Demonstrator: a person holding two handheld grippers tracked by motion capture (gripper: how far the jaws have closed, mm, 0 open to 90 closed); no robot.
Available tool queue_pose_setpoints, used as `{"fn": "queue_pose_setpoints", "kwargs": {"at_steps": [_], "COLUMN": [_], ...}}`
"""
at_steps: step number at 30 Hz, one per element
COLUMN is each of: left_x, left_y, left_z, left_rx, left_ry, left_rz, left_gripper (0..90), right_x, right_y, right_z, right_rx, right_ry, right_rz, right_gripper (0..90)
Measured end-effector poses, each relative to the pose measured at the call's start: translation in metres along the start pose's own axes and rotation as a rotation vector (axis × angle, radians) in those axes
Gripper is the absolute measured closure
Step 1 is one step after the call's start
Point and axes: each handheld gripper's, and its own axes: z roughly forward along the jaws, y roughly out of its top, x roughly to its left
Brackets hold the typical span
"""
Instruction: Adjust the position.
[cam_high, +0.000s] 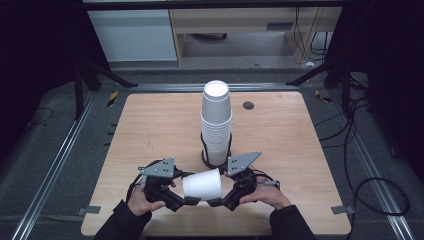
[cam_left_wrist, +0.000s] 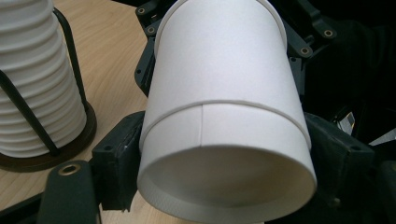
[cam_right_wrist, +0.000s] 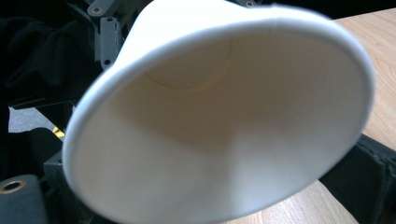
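Sideways near the bench's (cam_high: 150, 125) front edge, paper cup (cam_high: 202, 185) clenched between both grippers' fingers (cam_left_wrist: 116, 158); fingertips hidden behind it.

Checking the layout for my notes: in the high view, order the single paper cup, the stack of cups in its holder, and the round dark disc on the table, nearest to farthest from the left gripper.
1. Single paper cup: right at the left gripper, lying sideways at the table's near edge.
2. Stack of cups: mid-table, beyond and to its right.
3. Round dark disc: far side of the table, right of the stack.

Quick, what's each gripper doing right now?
Left gripper: shut on the cup's base end.
Right gripper: shut on the cup's rim end.
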Motion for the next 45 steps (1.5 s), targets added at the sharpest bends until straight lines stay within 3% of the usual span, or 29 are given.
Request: {"fn": "queue_pose_setpoints", "kwargs": {"at_steps": [6,13,17,22,29,33,40,45], "left_x": [0.001,0.002,0.004,0.007,0.013,0.016,0.019,0.018], "left_y": [0.000,0.001,0.002,0.002,-0.003,-0.005,-0.010,-0.011], "left_z": [0.002,-0.003,-0.012,-0.023,-0.023,-0.020,-0.010,-0.004], "left_rx": [0.021,-0.009,-0.025,0.004,0.060,0.088,0.152,0.178], "left_ry": [0.003,0.027,0.049,0.096,0.143,0.143,0.157,0.157], "left_rz": [-0.002,-0.011,-0.024,-0.017,-0.035,-0.044,-0.033,-0.025], "left_gripper": [21.2,20.2,18.5,15.8,13.7,13.7,13.5,13.1], "right_x": [-0.002,-0.005,-0.007,-0.010,-0.016,-0.018,-0.021,-0.024], "right_y": [-0.003,-0.005,-0.007,-0.005,0.002,0.010,0.027,0.038], "right_z": [0.002,-0.002,-0.007,-0.022,-0.037,-0.033,-0.011,0.005], "right_rx": [0.020,0.004,0.016,0.037,0.135,0.212,0.342,0.395], "right_ry": [0.010,0.014,-0.008,-0.066,-0.155,-0.173,-0.169,-0.142], "right_rz": [0.008,0.028,0.031,0.020,-0.023,-0.050,-0.108,-0.137], "right_gripper": [7.8,8.4,8.4,8.3,8.2,8.1,8.0,8.0]}}
